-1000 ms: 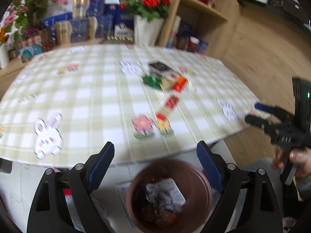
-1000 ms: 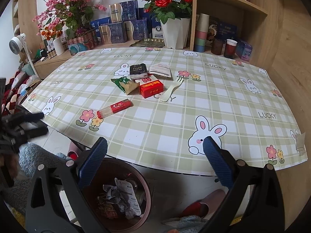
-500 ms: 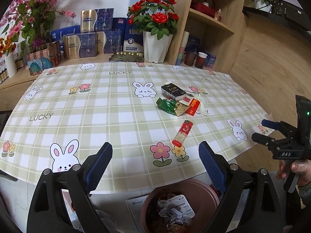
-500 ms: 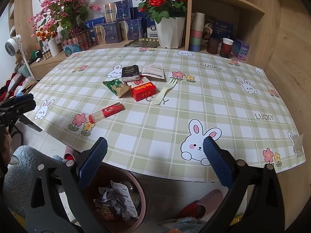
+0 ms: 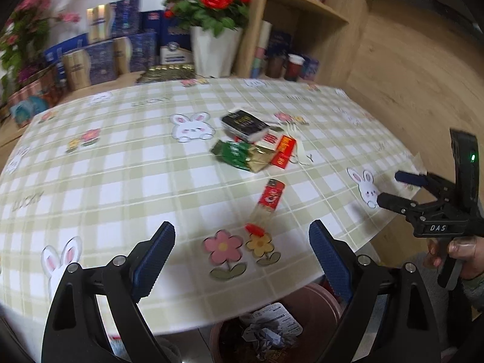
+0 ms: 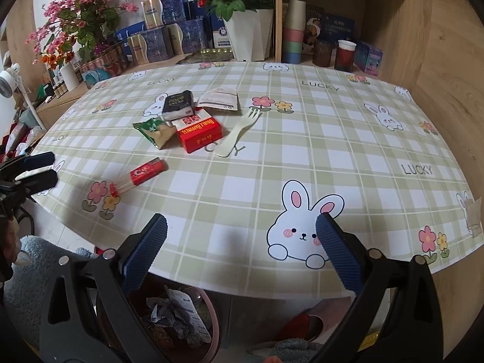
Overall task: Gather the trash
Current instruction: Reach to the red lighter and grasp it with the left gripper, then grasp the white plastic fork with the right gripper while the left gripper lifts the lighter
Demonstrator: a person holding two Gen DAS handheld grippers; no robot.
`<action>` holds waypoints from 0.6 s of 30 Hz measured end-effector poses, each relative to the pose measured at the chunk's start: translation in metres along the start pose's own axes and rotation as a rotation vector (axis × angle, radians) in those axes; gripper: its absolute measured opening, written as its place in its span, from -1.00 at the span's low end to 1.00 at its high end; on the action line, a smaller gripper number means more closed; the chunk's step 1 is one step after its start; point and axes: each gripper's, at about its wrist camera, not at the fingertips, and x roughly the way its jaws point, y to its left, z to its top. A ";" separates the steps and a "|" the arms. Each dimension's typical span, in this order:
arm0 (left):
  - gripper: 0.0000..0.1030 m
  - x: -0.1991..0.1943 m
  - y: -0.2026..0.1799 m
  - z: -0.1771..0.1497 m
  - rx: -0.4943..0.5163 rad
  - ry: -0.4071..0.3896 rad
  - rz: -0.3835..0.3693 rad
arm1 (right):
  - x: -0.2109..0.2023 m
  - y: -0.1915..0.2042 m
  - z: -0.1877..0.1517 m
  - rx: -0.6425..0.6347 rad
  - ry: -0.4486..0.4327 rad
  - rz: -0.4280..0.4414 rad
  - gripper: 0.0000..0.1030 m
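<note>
Trash lies in a cluster on the checked tablecloth (image 6: 302, 151): a red tube wrapper (image 5: 270, 196) (image 6: 145, 171), a green wrapper (image 5: 239, 154), a red box (image 6: 199, 133), a black box (image 5: 245, 122), a white sachet (image 6: 219, 98) and a pale plastic fork (image 6: 239, 133). My left gripper (image 5: 242, 242) hovers over the table's near edge short of the red tube; its jaws are closing slightly with nothing between them. My right gripper (image 6: 242, 233) stands open and empty over the near edge, by a printed rabbit. A brown bin (image 5: 314, 305) holding crumpled paper sits below the table edge.
Flower pots, gift boxes and a wooden shelf with cups (image 6: 293, 39) line the far side of the table. A person's hand (image 5: 462, 251) holds the right gripper's handle at the table's right edge. Slippers and a grey rug (image 6: 36, 260) lie on the floor beside the bin.
Both grippers moved forward from above the bin to over the table's near edge. The bin slid to the bottom of both views and the trash cluster looms closer.
</note>
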 end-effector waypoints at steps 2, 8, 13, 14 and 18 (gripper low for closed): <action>0.40 0.020 -0.007 0.004 0.040 0.039 -0.016 | 0.007 -0.003 0.002 0.005 0.008 0.004 0.88; 0.06 0.072 -0.018 0.014 0.136 0.130 -0.024 | 0.022 -0.008 0.006 0.009 0.029 0.007 0.88; -0.03 0.095 -0.015 0.017 0.163 0.172 -0.015 | 0.031 -0.010 0.012 0.007 0.038 0.005 0.88; -0.03 0.097 -0.015 0.018 0.172 0.171 -0.016 | 0.032 -0.010 0.013 0.006 0.041 0.003 0.89; -0.24 0.102 -0.016 0.022 0.180 0.170 -0.016 | 0.033 -0.009 0.018 -0.010 0.043 -0.002 0.88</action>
